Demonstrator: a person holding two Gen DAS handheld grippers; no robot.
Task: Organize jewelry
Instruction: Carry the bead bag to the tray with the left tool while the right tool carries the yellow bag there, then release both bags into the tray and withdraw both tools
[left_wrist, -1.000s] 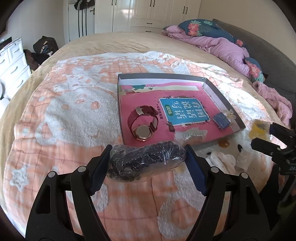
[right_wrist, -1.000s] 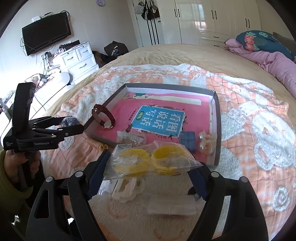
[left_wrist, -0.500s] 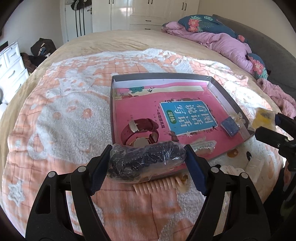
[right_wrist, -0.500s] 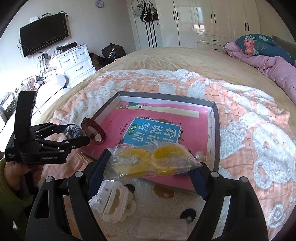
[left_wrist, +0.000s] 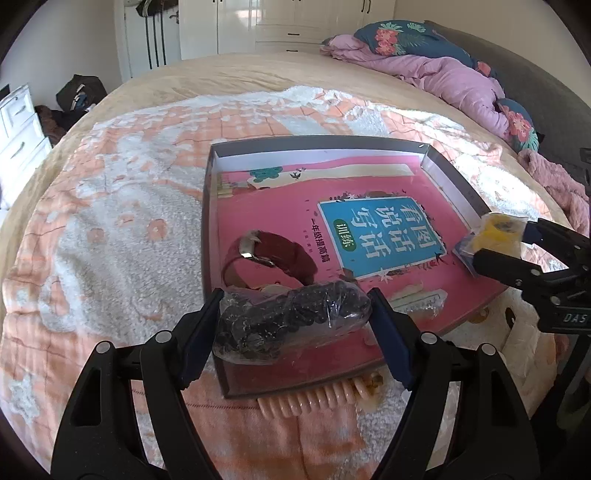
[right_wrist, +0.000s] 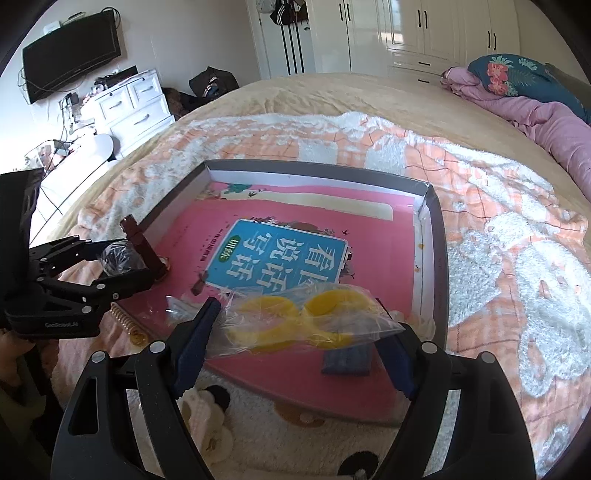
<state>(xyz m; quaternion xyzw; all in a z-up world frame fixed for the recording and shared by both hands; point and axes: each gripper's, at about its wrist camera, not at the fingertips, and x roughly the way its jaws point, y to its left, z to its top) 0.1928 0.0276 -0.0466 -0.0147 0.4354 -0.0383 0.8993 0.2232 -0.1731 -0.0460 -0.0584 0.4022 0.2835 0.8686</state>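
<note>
My left gripper (left_wrist: 295, 325) is shut on a clear bag of black beads (left_wrist: 291, 323), held over the near left corner of a grey-walled tray (left_wrist: 317, 142) with a pink book cover as its floor. A dark red watch (left_wrist: 269, 258) lies in the tray just beyond the bag. My right gripper (right_wrist: 301, 321) is shut on a clear bag of yellow rings (right_wrist: 295, 323), held above the tray's near edge (right_wrist: 437, 236). Each gripper shows in the other's view: the right gripper (left_wrist: 498, 243) at the tray's right side, the left gripper (right_wrist: 122, 266) at its left.
A small blue item (right_wrist: 347, 360) and a clear packet (left_wrist: 417, 301) lie in the tray. A peach spiral hair tie (left_wrist: 317, 400) and white clips (right_wrist: 207, 413) rest on the patterned blanket (left_wrist: 110, 221) by the tray's near edge. Purple bedding (left_wrist: 443, 74) lies far right; white drawers (right_wrist: 129, 107) stand left.
Both grippers have moved forward and lower toward the tray with their bags still held. The black bead bag now hangs over the tray's near corner, the yellow ring bag over its near edge.
</note>
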